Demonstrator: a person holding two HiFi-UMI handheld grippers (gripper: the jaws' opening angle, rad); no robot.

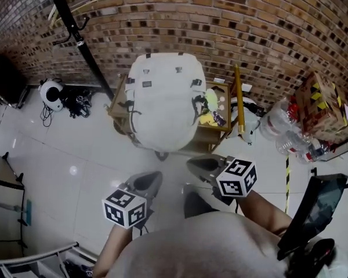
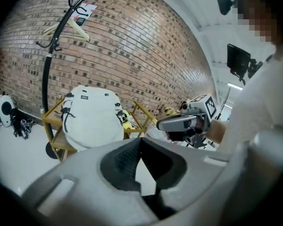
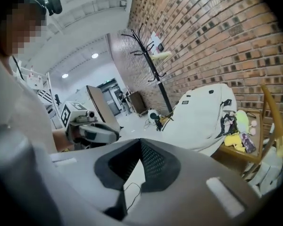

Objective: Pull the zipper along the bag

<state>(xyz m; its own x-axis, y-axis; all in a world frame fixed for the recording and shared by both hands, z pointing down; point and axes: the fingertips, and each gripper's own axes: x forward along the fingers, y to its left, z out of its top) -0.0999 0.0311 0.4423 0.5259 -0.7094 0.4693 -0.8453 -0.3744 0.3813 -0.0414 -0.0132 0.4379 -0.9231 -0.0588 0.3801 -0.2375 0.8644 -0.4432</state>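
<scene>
A white backpack [image 1: 165,106] stands upright on a yellow wooden rack [image 1: 221,133] against the brick wall, its front toward me; no zipper pull shows clearly. My left gripper [image 1: 152,179] is held low and near my body, well short of the bag, its jaws shut with nothing between them. My right gripper [image 1: 198,164] hangs beside it, also shut and empty. The left gripper view shows the backpack [image 2: 92,114] ahead and the right gripper [image 2: 179,123] off to the side. In the right gripper view the backpack [image 3: 205,114] lies at the right and the left gripper [image 3: 95,133] at the left.
A black coat stand [image 1: 75,33] with a hanger rises left of the bag. Yellow soft toys [image 1: 211,113] sit on the rack beside the bag. A yellow pole [image 1: 239,97], plastic bottles [image 1: 285,133] and a taped cardboard box [image 1: 325,106] are at the right. A white device with cables [image 1: 51,94] lies on the floor at the left.
</scene>
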